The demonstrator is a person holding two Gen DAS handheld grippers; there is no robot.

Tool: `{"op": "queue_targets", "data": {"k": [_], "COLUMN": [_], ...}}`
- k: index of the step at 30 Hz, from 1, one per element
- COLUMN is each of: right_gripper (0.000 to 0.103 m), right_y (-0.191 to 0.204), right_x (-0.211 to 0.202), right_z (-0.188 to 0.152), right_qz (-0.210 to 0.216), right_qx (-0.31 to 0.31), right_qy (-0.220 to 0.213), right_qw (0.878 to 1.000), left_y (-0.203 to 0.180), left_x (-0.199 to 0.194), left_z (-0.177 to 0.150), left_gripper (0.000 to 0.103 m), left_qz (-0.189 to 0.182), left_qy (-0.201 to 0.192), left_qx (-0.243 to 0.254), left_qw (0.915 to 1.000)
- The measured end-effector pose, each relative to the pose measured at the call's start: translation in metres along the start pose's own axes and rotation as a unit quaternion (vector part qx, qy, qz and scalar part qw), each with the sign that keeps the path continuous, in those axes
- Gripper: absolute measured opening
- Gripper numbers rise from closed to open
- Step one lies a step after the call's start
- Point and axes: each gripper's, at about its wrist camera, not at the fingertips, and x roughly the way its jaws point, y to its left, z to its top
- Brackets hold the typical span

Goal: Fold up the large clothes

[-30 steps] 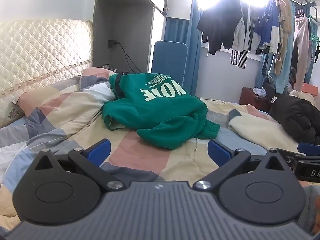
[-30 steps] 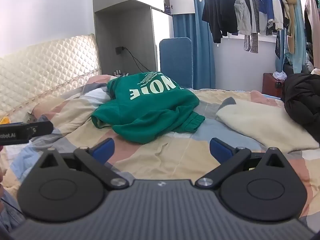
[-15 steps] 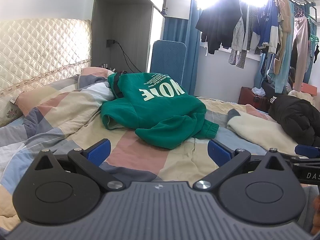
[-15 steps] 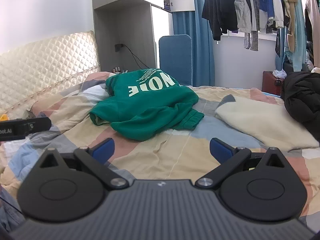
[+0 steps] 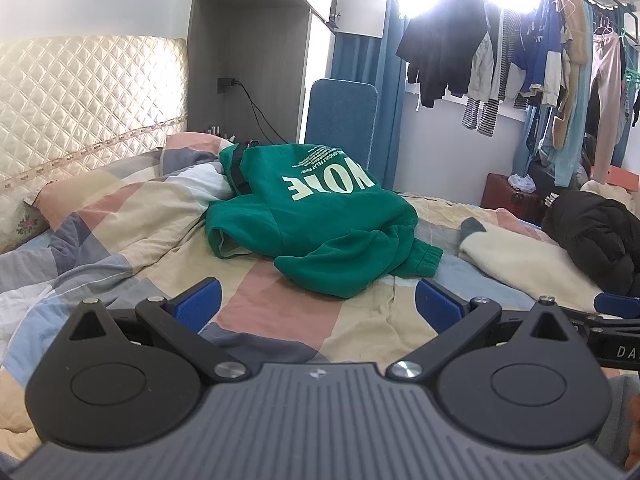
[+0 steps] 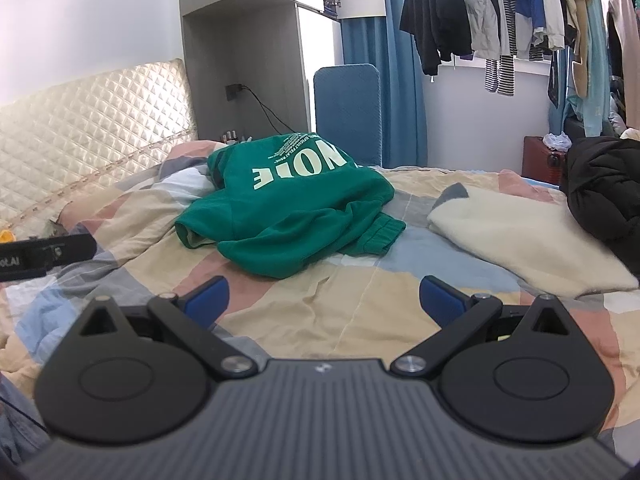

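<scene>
A crumpled green sweatshirt with pale block lettering lay heaped on the bed's patchwork quilt of pink, beige, blue and grey squares, its lettering upside down to both cameras and one ribbed cuff trailing out on its right. The left gripper hovered above the quilt on the near side of the sweatshirt, its blue-padded fingers spread wide with nothing between them. The right gripper was likewise short of the sweatshirt, fingers wide apart and holding nothing. To the right of the sweatshirt lay a folded cream fleece blanket, and past that a black puffy jacket (bunched, not folded). Beyond the sweatshirt stood a blue padded board by the blue curtain, and further right a rail of hanging clothes. The quilted cream headboard stood to the sweatshirt's left.
</scene>
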Motion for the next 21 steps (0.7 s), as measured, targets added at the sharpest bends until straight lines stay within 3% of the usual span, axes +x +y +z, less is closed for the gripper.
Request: {"op": "queue_targets", "data": {"k": [21], "right_gripper": [0.103], "right_y": [-0.0038], "right_x": [-0.0064], "right_z": [0.0009], "right_qz": [0.005], "right_qx": [0.003], "right_qy": [-0.007], "right_qw": [1.0], "left_y": [-0.0015], "left_x": [-0.0079], "left_z": [-0.0032], "left_gripper": [0.103], "left_qz": [0.006], "left_qy": [-0.004], "left_qx": [-0.008], "left_qw": [0.9999]}}
